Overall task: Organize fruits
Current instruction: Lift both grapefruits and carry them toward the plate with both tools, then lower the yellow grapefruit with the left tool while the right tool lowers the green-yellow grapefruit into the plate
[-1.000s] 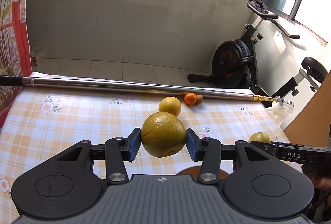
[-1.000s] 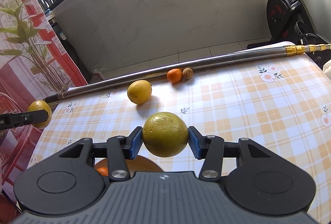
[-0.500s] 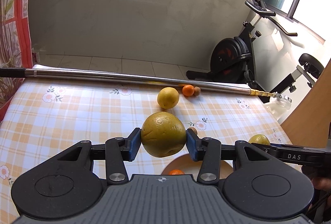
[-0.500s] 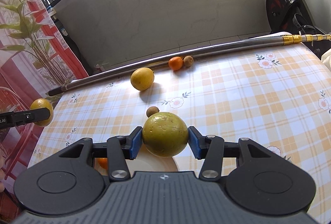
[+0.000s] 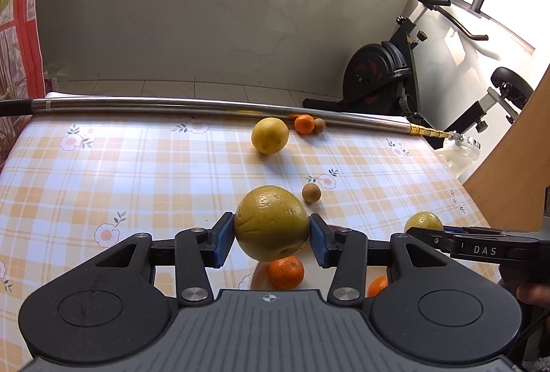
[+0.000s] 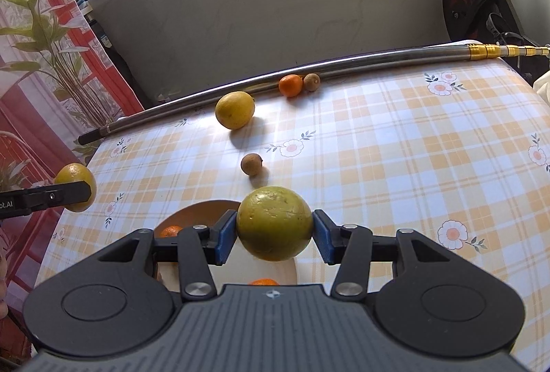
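Two fruits are in the air right now, one per claw. Your left claw [image 5: 271,236] has its pads pressed on a yellow-green fruit [image 5: 271,222], jaws partly open around its width. Your right claw [image 6: 274,236] grips a second yellow-green fruit [image 6: 274,222] the same way. Each claw also shows at the edge of the other's view, fruit clamped.

Done so far: the plate [image 6: 192,212] sits right below both claws and holds at least two oranges — one under the left claw [image 5: 286,271], another further right [image 5: 377,286]. I can't tell whether more lie hidden under the claw bodies.

Left on the desk [image 6: 395,148], all ahead of the claws: a small brown fruit [image 6: 251,164] just beyond the plate, a large yellow fruit [image 6: 235,110] further out, and a small orange [image 6: 290,85] touching another small brown fruit [image 6: 311,81] against the metal pole [image 6: 343,64] at the far edge.

My read: roughly a third in. Next you lower both held fruits onto the plate without knocking the oranges, then fetch the four strays. Plate space looks tight.
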`<action>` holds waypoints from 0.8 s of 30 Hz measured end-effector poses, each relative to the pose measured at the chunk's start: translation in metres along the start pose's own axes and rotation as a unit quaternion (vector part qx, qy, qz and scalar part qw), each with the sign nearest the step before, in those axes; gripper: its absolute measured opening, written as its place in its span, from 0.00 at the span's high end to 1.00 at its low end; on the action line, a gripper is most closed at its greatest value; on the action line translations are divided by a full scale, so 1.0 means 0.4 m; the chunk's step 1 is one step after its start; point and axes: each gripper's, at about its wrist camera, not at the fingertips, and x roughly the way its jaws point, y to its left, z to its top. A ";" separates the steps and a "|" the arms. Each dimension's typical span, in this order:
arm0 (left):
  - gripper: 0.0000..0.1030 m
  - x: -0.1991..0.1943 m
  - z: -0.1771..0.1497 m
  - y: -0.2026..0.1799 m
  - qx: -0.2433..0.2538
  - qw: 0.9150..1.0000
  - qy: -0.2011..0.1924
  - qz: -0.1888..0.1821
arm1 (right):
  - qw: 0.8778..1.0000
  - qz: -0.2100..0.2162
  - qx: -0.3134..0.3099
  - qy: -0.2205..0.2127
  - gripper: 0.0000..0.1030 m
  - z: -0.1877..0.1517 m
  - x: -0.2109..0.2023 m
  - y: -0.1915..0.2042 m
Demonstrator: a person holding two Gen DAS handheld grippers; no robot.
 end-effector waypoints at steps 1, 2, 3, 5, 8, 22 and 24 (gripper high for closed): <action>0.52 0.005 -0.002 -0.001 0.000 1.000 0.003 0.000 | 1.000 0.001 0.000 0.002 0.51 -0.002 0.003 0.001; 0.53 0.011 -0.004 -0.002 0.001 1.000 0.007 -0.001 | 1.000 0.002 -0.001 0.004 0.51 -0.004 0.005 0.002; 0.53 0.018 -0.007 -0.003 0.001 1.000 0.010 -0.001 | 1.000 0.002 -0.002 0.006 0.51 -0.006 0.008 0.002; 0.53 0.030 -0.013 -0.007 0.003 1.000 0.017 -0.002 | 1.000 0.002 -0.005 0.011 0.52 -0.011 0.014 0.005; 0.52 0.046 -0.024 -0.015 0.007 1.000 0.027 -0.007 | 1.000 0.005 -0.008 0.015 0.51 -0.016 0.019 0.009; 0.53 0.184 -0.116 -0.036 0.012 0.993 0.118 -0.026 | 0.999 0.008 -0.022 0.044 0.52 -0.050 0.060 0.022; 0.52 0.193 -0.120 -0.039 0.016 0.993 0.118 -0.025 | 0.999 0.009 -0.022 0.046 0.51 -0.052 0.063 0.022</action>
